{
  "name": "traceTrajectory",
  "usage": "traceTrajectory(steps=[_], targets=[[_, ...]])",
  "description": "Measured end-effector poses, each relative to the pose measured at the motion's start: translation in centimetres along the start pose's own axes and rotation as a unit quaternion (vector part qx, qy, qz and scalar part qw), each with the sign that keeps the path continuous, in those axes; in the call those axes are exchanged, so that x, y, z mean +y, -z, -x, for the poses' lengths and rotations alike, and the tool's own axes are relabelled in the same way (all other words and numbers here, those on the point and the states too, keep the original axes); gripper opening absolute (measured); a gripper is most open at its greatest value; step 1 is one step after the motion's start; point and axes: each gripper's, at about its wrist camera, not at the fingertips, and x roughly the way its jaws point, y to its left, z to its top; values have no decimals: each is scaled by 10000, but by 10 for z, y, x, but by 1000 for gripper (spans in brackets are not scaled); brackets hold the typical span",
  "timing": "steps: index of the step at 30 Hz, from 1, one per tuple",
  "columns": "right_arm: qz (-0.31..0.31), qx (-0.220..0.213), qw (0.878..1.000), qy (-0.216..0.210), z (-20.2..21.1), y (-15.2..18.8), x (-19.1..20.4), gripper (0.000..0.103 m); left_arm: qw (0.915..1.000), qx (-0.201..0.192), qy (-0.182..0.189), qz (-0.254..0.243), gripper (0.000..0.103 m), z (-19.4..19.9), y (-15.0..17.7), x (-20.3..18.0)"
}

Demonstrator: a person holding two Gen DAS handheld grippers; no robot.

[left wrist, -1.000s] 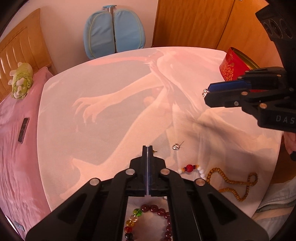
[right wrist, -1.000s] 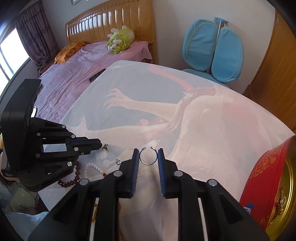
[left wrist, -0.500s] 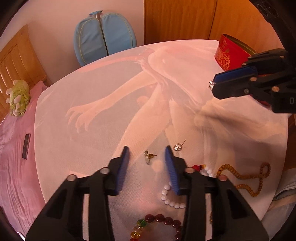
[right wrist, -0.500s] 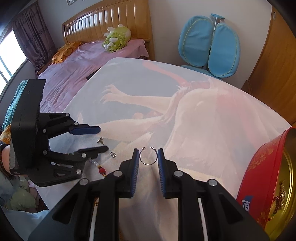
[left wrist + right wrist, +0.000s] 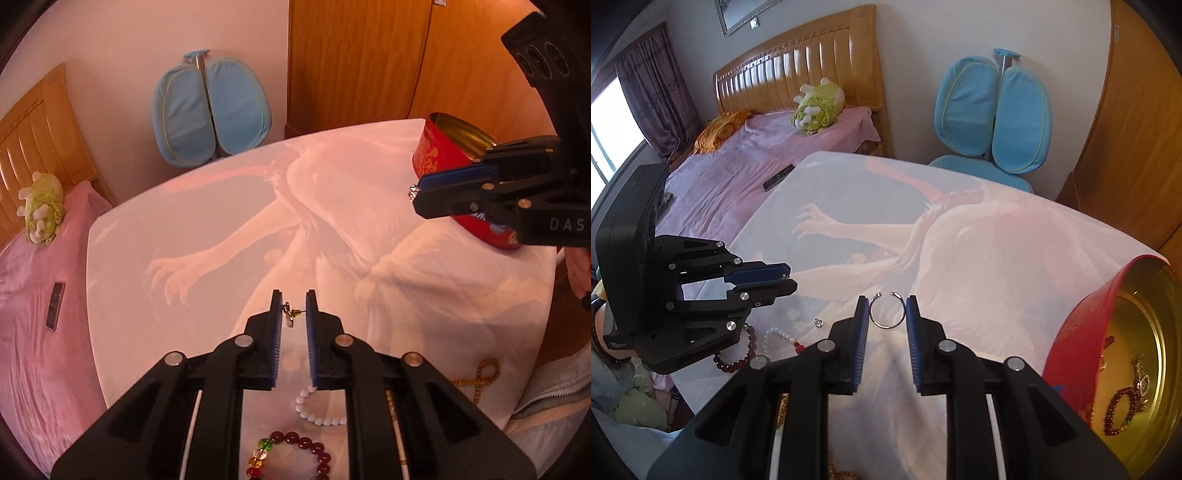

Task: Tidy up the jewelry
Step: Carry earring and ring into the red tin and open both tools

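On the left, the left hand-held gripper [image 5: 293, 308] is lifted above the surface [image 5: 229, 206] with its blue pads narrowed onto a small gold earring [image 5: 289, 316], which is pinched crosswise between the tips, its post reaching the right pad and a pale bead hanging below. Under and behind this hand-held gripper, on the near edge of the surface, lie a white bead bracelet [image 5: 317, 411], a dark red bead bracelet [image 5: 295, 456] with green and yellow beads, and to their right a string of tan beads [image 5: 480, 376].

In the right wrist view a small silver earring [image 5: 818, 322] lies loose on the surface, between the two hand-held grippers and near the white beads.

Further right, the right hand-held gripper [image 5: 887, 310] holds an open silver ring [image 5: 886, 310] upright between its pads, the gap in the ring at the top; it is above the surface, just left of the red tin [image 5: 1082, 332]. The tin stands open at the right edge, with a dark red bracelet and a chain piece lying on its gold inside.
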Motion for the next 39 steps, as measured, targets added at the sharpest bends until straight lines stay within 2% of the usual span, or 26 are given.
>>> traceTrajectory(steps=[4, 9, 13, 19, 29, 39], targets=[[-142, -488, 9986, 125, 46, 8, -18, 22, 9995, -263, -51, -193, 13, 18, -28, -22], [-525, -977, 9926, 491, 101, 25, -55, 22, 9961, -649, 6, -592, 13, 39, -64, -60], [-896, -1345, 9832, 854, 143, 39, -87, 22, 9923, -857, 174, -874, 13, 48, -94, -94], [-1341, -1679, 9681, 1286, 186, 61, -123, 22, 9833, -1111, 425, -1380, 13, 55, -130, -150], [-1794, -1738, 9553, 1582, 206, 94, -144, 22, 9725, -1023, 735, -1961, 13, 40, -161, -217], [-2101, -1568, 9501, 1688, 207, 109, -175, 22, 9611, -817, 919, -2474, 13, 21, -171, -254]])
